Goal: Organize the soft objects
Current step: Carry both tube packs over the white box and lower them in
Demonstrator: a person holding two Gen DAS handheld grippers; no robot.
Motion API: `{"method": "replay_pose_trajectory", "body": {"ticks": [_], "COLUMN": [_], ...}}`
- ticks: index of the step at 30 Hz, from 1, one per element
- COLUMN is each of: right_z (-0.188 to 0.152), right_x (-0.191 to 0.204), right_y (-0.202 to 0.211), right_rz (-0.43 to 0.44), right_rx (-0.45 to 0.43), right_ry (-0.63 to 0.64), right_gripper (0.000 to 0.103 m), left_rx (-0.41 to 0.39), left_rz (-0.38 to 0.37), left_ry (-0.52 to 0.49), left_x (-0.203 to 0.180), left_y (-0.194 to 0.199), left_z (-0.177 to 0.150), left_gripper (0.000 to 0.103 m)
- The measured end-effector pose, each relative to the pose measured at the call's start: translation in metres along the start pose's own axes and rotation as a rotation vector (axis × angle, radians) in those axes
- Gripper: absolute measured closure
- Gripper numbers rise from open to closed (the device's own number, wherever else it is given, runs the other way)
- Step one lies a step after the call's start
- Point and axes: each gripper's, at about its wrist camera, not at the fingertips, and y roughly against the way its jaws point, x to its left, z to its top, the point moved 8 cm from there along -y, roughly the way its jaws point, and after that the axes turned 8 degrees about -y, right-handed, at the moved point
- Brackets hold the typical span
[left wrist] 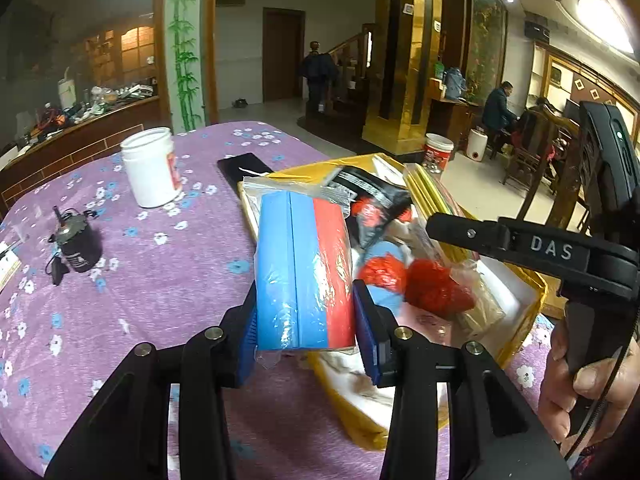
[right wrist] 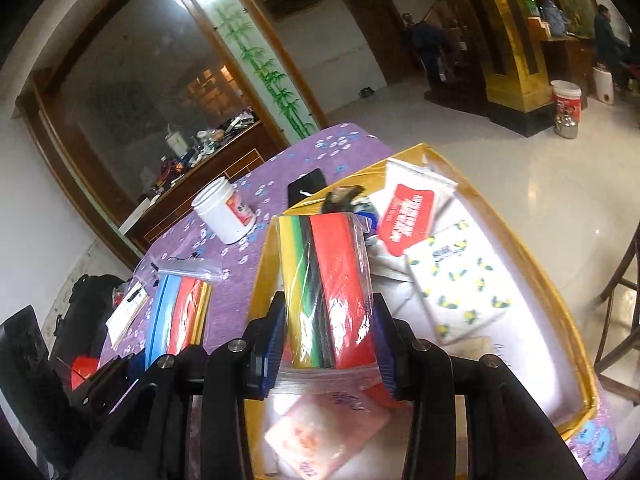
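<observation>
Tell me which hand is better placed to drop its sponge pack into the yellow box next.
Right. The right gripper holds its sponge pack directly above the yellow box; the left gripper holds its pack at the box's edge.

Both grippers are matte black linkages with round silver pivot screws. The left gripper (left wrist: 304, 336), at lower centre, carries ribbed blue pads (left wrist: 368, 332) on its jaws, as does the right gripper (right wrist: 328, 344). At the right edge, white "DAS" lettering marks a black arm; a bare hand (left wrist: 576, 384) and thin black cable show below it.
</observation>
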Motion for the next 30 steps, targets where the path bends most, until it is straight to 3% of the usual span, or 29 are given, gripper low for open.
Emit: {"method": "replay_pose_trajectory", "body": {"ticks": [14, 30], "right_z": [0.005, -0.01], "right_x": [-0.044, -0.045], "right_y": [0.003, -0.017], "right_rz": [-0.063, -0.113], "right_rx": [-0.007, 0.02], "right_ry": [-0.041, 0.005], "right_gripper": [0.062, 0.062], "left_rx": [0.027, 0.044], "left_rz": [-0.048, -0.029], "left_ry": [-0.061, -0.108], "left_x": [-0.044, -0.054], "left_y": [-0.014, -0.029], "left_z": [0.0, -0.011], "left_gripper": [0.064, 0.064]}}
